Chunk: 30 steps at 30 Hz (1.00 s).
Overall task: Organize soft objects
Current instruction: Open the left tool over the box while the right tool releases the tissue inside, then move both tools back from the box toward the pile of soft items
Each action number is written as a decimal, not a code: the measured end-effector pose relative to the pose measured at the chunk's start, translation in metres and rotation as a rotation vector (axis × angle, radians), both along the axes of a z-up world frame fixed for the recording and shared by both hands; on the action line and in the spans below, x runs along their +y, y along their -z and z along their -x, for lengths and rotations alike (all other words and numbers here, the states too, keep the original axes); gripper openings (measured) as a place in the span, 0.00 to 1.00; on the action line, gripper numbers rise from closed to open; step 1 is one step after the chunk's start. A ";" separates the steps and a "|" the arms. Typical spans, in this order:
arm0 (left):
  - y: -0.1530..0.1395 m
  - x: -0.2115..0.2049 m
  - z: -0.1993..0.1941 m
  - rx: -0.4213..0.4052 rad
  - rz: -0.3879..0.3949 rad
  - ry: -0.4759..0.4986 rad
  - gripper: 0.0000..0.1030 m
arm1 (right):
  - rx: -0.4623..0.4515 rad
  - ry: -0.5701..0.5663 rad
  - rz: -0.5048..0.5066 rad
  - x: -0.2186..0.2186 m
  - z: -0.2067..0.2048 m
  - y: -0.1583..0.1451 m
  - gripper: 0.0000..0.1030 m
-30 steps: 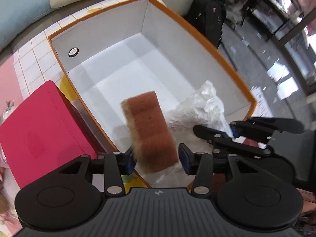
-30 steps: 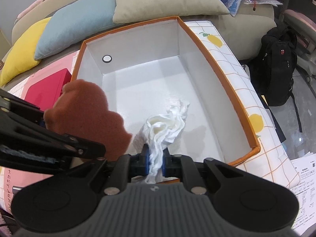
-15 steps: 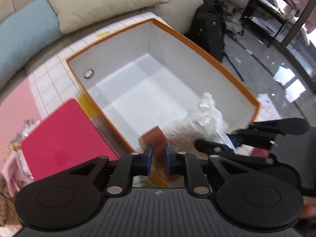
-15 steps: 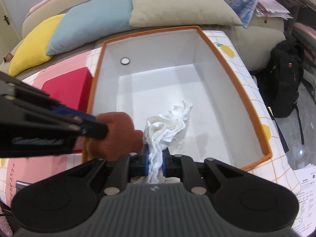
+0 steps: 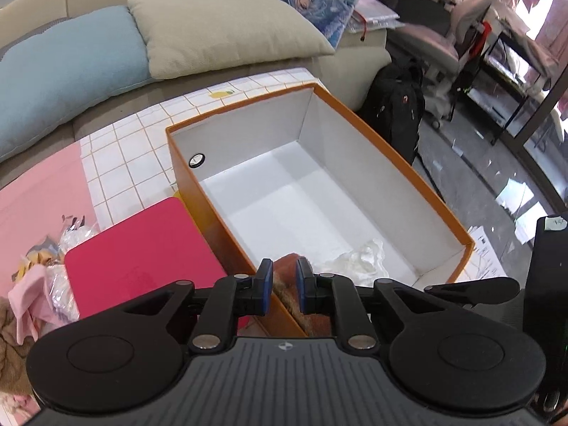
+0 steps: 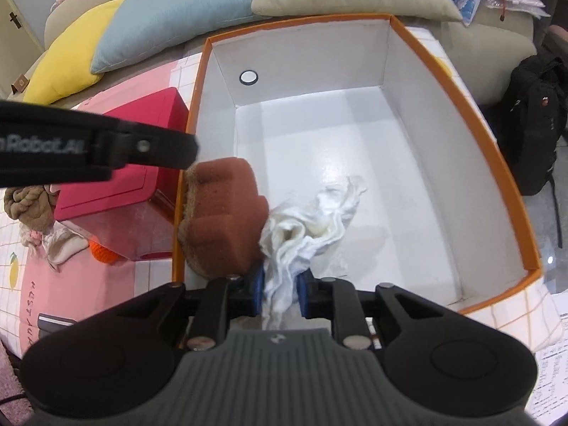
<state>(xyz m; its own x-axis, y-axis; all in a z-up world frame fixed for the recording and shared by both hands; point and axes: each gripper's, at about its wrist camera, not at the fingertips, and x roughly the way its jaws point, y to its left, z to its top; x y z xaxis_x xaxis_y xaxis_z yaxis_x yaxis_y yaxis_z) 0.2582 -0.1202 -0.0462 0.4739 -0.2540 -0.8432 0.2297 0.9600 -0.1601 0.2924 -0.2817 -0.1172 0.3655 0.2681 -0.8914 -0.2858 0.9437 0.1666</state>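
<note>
Orange box (image 6: 461,81) holds brown sponge (image 6: 223,213), white cloth (image 6: 312,220); right jaws just loosened around cloth, left narrow.

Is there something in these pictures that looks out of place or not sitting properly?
Yes. The brown scalloped sponge is not flat on the floor of the orange cardboard box; it sits tilted against the box's left wall, partly over the rim. Beside it, the crumpled white cloth lies bunched between the right gripper's pads.

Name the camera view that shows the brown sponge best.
The right wrist view: the brown sponge shows nearly whole against the orange box's near-left wall. The left wrist view shows only a sliver beyond the left gripper.
</note>
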 end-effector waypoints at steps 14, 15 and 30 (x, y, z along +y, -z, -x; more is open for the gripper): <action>-0.030 0.023 0.043 -0.101 0.049 -0.013 0.24 | -0.180 0.077 0.086 0.002 0.045 -0.057 0.64; -0.034 0.025 0.049 -0.120 0.050 -0.013 0.24 | -0.204 0.084 0.081 0.003 0.050 -0.064 0.66; -0.035 0.125 0.145 -0.176 0.081 -0.218 0.25 | -0.317 0.065 -0.149 0.079 0.110 -0.079 0.77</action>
